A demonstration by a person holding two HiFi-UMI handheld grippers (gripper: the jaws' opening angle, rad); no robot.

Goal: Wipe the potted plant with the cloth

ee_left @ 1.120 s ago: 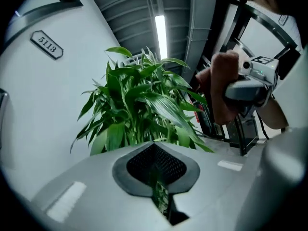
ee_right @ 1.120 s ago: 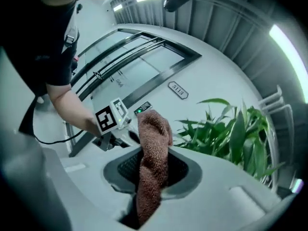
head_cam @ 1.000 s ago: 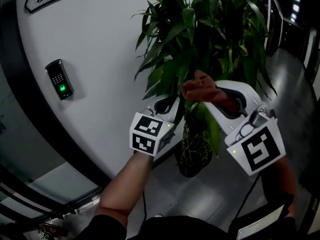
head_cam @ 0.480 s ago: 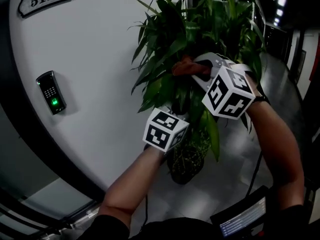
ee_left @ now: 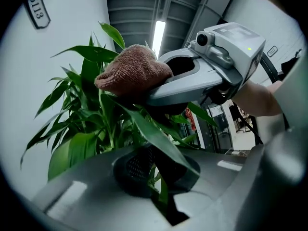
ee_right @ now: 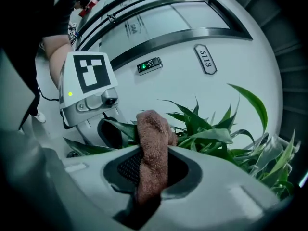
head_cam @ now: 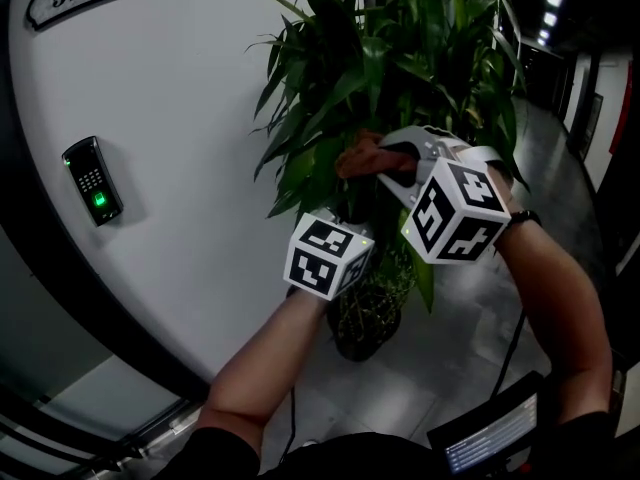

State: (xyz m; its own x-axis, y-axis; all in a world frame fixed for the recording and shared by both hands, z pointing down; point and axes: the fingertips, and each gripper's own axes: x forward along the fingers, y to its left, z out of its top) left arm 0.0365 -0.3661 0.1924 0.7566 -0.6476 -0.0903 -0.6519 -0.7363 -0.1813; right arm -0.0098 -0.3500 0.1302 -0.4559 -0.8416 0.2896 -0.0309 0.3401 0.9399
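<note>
Rt gripper [head_cam: 388,158] up from mid-right to frame centre, jaws clamped on cloth [head_cam: 362,154], now against potted plant [head_cam: 392,48] foliage; lt gripper [ee_left: 156,171] jaws pinch leaf [ee_left: 155,137]: wiping underway.

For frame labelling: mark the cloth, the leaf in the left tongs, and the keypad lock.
brown cloth [ee_right: 153,148], right gripper view, middle of its upright strip.
clamped leaf [ee_left: 160,139], left gripper view, middle of the blade.
keypad lock [head_cam: 92,180], head view, centre of its face.
</note>
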